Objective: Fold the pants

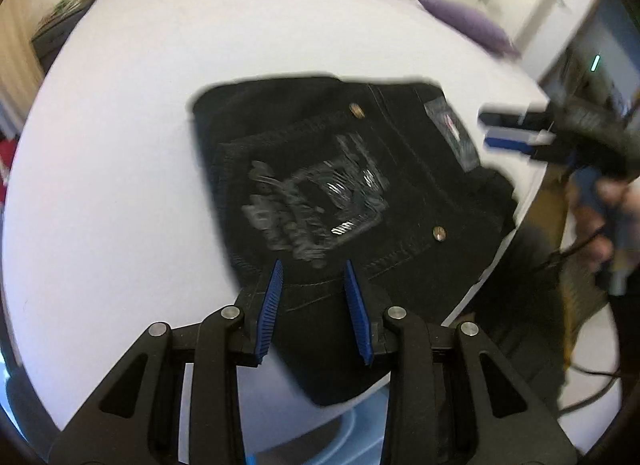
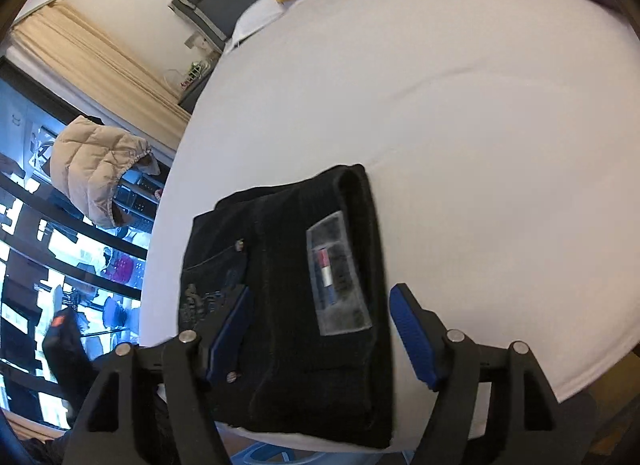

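The left wrist view shows the folded pants (image 1: 340, 185) pocket print and the right gripper (image 1: 508, 133) at three o'clock, jaws apart, empty. The right wrist view shows the waistband label (image 2: 340, 277); the left gripper (image 1: 314, 269) is also parted.

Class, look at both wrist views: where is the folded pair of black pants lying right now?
The black pants lie folded on the white bed, at its near edge, in the lower middle of both wrist views, under the open left gripper and right gripper.
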Available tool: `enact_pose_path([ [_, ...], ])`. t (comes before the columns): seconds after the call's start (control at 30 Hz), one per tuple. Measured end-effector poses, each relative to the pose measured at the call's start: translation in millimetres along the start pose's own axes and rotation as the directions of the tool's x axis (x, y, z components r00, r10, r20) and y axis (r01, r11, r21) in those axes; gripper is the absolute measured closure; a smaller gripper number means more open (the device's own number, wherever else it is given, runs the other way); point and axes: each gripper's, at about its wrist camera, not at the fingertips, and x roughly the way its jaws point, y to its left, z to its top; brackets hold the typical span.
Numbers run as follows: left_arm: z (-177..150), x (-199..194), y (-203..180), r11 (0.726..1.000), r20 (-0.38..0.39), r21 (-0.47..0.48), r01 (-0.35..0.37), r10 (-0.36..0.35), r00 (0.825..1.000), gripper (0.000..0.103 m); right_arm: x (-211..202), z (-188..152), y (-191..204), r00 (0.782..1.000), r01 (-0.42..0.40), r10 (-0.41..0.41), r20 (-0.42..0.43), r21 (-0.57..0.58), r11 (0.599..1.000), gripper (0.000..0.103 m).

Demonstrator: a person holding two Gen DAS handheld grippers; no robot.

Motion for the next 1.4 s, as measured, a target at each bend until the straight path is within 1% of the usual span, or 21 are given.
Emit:
enact_pose_path([
  [0.03, 1.4, -4.4, 6.0, 1.000, 0.018, -0.020, -0.003, 0.003, 1.000, 0.046, 5.1, 2.3, -5.9, 1.000, -0.010, 0.011, -0.020, 0.017, 1.000, 0.030],
  [0.07, 1.9, -12.7, 16.8, 0.998, 0.045, -0.055, -0.006, 0.009, 0.999, 0.024, 12.4, 4.6, -12.5, 0.998, -0.031, 0.033, -0.045, 0.041, 0.999, 0.030],
  [0.1, 1.7, -18.4, 28.0, 0.996, 0.066, -0.091, 0.002, 0.004, 0.998, 0.019, 19.1, 5.8, -16.9, 0.997, -0.051, 0.055, -0.063, 0.058, 0.997, 0.030],
  [0.13, 1.3, -21.5, 39.2, 0.992, 0.081, -0.128, 0.019, -0.009, 0.997, 0.019, 27.2, 7.3, -23.2, 0.994, -0.063, 0.069, -0.082, 0.078, 0.995, 0.030],
  [0.2, 4.5, -14.0, 58.6, 0.981, 0.062, -0.191, 0.039, -0.028, 0.998, 0.019, 37.5, 8.1, -28.5, 0.991, -0.079, 0.089, -0.098, 0.101, 0.992, 0.029],
  [0.27, 9.0, 3.4, 73.1, 0.962, 0.036, -0.245, 0.121, -0.116, 0.993, 0.019, 43.1, 10.6, -31.9, 0.986, -0.122, 0.135, -0.100, 0.129, 0.984, 0.029],
  [0.3, 12.1, 13.2, 76.7, 0.955, 0.013, -0.262, 0.138, -0.139, 0.990, 0.019, 45.1, 12.6, -32.0, 0.982, -0.135, 0.151, -0.110, 0.141, 0.981, 0.029],
  [0.37, 20.7, 38.6, 79.0, 0.938, -0.046, -0.288, 0.192, -0.214, 0.976, 0.019, 49.1, 14.3, -27.3, 0.976, -0.149, 0.168, -0.141, 0.136, 0.979, 0.032],
  [0.47, 33.1, 60.6, 82.3, 0.915, -0.070, -0.320, 0.247, -0.283, 0.957, 0.020, 57.4, 15.9, -17.9, 0.971, -0.133, 0.150, -0.186, 0.100, 0.986, 0.038],
  [0.5, 38.7, 65.1, 83.6, 0.902, -0.068, -0.330, 0.277, -0.316, 0.946, 0.021, 59.9, 15.9, -16.2, 0.969, -0.132, 0.149, -0.195, 0.097, 0.987, 0.044],
  [0.53, 43.1, 69.2, 85.4, 0.886, -0.065, -0.346, 0.309, -0.351, 0.934, 0.023, 63.4, 16.2, -15.0, 0.968, -0.125, 0.143, -0.206, 0.096, 0.987, 0.055],
  [0.57, 46.7, 72.6, 86.7, 0.874, -0.068, -0.358, 0.328, -0.375, 0.924, 0.038, 66.7, 17.4, -14.4, 0.968, -0.105, 0.124, -0.218, 0.097, 0.990, 0.059],
  [0.6, 49.9, 78.1, 86.9, 0.871, -0.091, -0.369, 0.324, -0.380, 0.920, 0.051, 68.6, 17.5, -13.2, 0.968, -0.093, 0.112, -0.224, 0.094, 0.991, 0.062],
  [0.67, 53.2, 83.8, 84.8, 0.879, -0.104, -0.352, 0.322, -0.379, 0.920, 0.061, 68.1, 16.7, -6.8, 0.971, -0.067, 0.082, -0.224, 0.073, 0.995, 0.068],
  [0.73, 51.9, 80.3, 85.0, 0.874, -0.086, -0.348, 0.339, -0.390, 0.917, 0.073, 64.4, 16.0, 2.8, 0.975, -0.040, 0.047, -0.216, 0.037, 0.999, 0.080],
  [0.77, 52.2, 76.6, 85.7, 0.869, -0.071, -0.347, 0.354, -0.401, 0.914, 0.081, 59.9, 16.5, 9.3, 0.978, -0.029, 0.033, -0.206, 0.022, 0.999, 0.081],
  [0.9, 57.6, 56.2, 93.8, 0.849, -0.018, -0.353, 0.393, -0.426, 0.905, 0.084, 43.3, 25.6, 45.2, 0.986, -0.044, 0.037, -0.165, -0.041, 0.998, 0.084],
  [0.97, 68.8, 37.8, 99.4, 0.860, 0.015, -0.323, 0.396, -0.414, 0.910, 0.084, 38.9, 35.7, 69.9, 0.988, -0.057, 0.043, -0.145, -0.092, 0.994, 0.084],
  [1.1, 105.6, 1.5, 129.5, 0.911, 0.081, -0.250, 0.328, -0.318, 0.945, 0.084, 50.2, 66.4, 107.7, 0.989, -0.101, 0.084, -0.123, -0.147, 0.984, 0.084],
  [1.23, 146.8, -9.1, 177.9, 0.948, 0.103, -0.228, 0.224, -0.205, 0.973, 0.084, 92.1, 113.2, 129.3, 0.982, -0.164, 0.152, -0.114, -0.104, 0.981, 0.084],
  [1.4, 191.2, 3.0, 235.8, 0.966, 0.095, -0.227, 0.125, -0.106, 0.990, 0.084, 153.9, 156.7, 165.9, 0.981, -0.175, 0.163, -0.105, -0.121, 0.977, 0.084],
])
